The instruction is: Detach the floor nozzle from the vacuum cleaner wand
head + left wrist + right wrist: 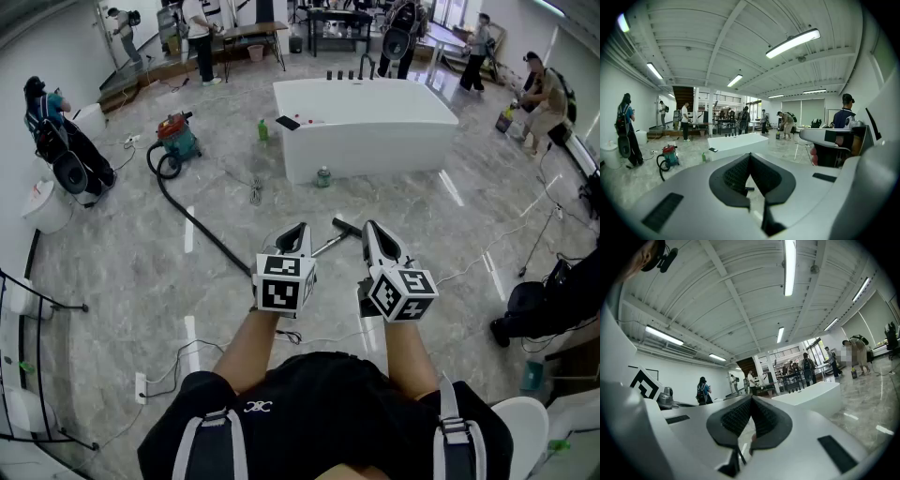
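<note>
Both tongs shut, nothing btwn the pads. Left gripper (298,231) and right gripper (370,228) are held side by side in front of the person, up off the floor (122,281), near each other but apart.

Left gripper view: jaws together, pads meet at the tip, empty. Right gripper view: same, jaws together, empty.

Floor nozzle (345,226) lies on the marble floor, seen in head view btwn the two gripper tips. It is black and still on the silver wand (328,245), which slants down-left behind the left gripper. Neither gripper touches it.

Black hose (199,221) runs across the floor from the wand end toward the red-and-teal vacuum cleaner (176,139), upper left. White bathtub (375,117) beyond, w/ green bottle (262,129) by its left end.
</note>
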A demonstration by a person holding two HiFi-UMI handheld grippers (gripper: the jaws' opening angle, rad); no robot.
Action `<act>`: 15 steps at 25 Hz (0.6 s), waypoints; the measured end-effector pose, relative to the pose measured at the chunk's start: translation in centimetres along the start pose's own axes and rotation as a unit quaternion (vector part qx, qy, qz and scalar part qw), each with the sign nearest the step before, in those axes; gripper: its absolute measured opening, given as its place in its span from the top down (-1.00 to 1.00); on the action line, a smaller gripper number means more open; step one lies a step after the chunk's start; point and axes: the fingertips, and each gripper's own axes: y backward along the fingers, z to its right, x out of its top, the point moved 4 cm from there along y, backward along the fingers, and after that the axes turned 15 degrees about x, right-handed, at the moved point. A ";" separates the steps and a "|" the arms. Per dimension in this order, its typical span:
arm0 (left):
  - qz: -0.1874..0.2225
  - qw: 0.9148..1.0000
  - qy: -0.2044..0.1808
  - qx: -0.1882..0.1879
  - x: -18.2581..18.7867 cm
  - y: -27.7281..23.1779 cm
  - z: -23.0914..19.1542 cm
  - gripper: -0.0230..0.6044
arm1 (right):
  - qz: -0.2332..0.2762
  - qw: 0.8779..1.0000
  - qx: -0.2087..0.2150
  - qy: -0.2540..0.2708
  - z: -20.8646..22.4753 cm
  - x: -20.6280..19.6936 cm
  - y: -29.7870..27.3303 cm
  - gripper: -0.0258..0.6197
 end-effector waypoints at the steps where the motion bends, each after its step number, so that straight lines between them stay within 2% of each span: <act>1: -0.002 1.000 0.003 0.002 0.0 -0.1 -0.3 0.90 | -0.002 1.000 0.002 0.001 0.0 0.2 -0.3 0.88; 9: -0.015 1.000 0.004 0.004 -0.1 -3.1 -1.1 0.90 | -0.012 1.000 0.001 -0.004 1.9 0.0 -2.5 0.88; 15: -0.023 1.000 -0.003 0.004 0.6 -7.6 -0.3 0.90 | -0.006 1.000 0.006 -0.021 6.5 0.3 -5.3 0.88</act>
